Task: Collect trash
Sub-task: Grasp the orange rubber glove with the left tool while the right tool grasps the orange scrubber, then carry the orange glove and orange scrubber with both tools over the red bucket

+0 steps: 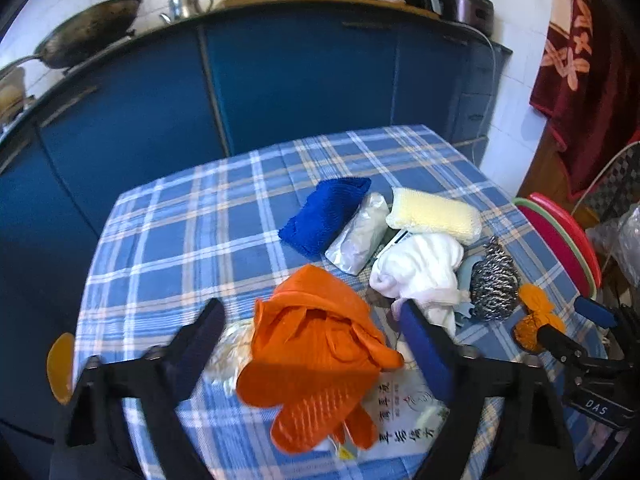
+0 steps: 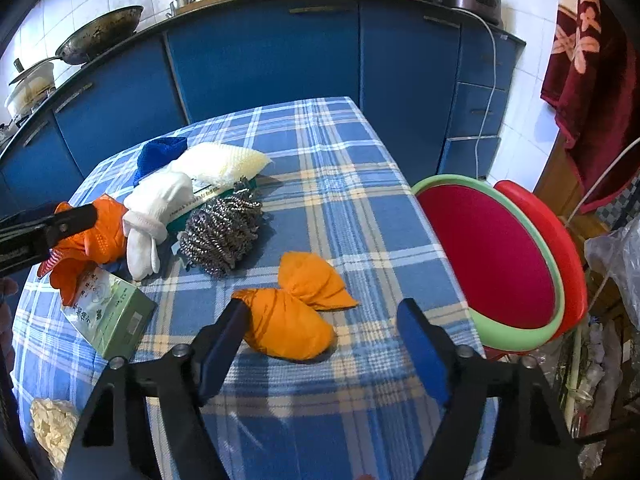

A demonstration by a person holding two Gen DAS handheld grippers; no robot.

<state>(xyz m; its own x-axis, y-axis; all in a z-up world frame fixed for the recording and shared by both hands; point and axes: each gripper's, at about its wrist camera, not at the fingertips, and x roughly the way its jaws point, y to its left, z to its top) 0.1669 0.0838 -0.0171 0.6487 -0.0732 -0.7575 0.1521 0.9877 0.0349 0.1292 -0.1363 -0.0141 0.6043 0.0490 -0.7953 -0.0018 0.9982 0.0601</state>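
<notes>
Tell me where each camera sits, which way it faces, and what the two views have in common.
Left wrist: on the left gripper, facing the orange glove between its open fingers; the right gripper shows at right.
Right wrist: on the right gripper, facing the orange cloth bundle; the left gripper's tip shows at left.
Shared: checked tablecloth, glove, steel scourer, white glove, blue cabinets.

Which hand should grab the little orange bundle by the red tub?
Right. Its open tool already has the orange bundle between its fingers, close to the red tub. The left tool sits open around the orange glove, farther away.
</notes>
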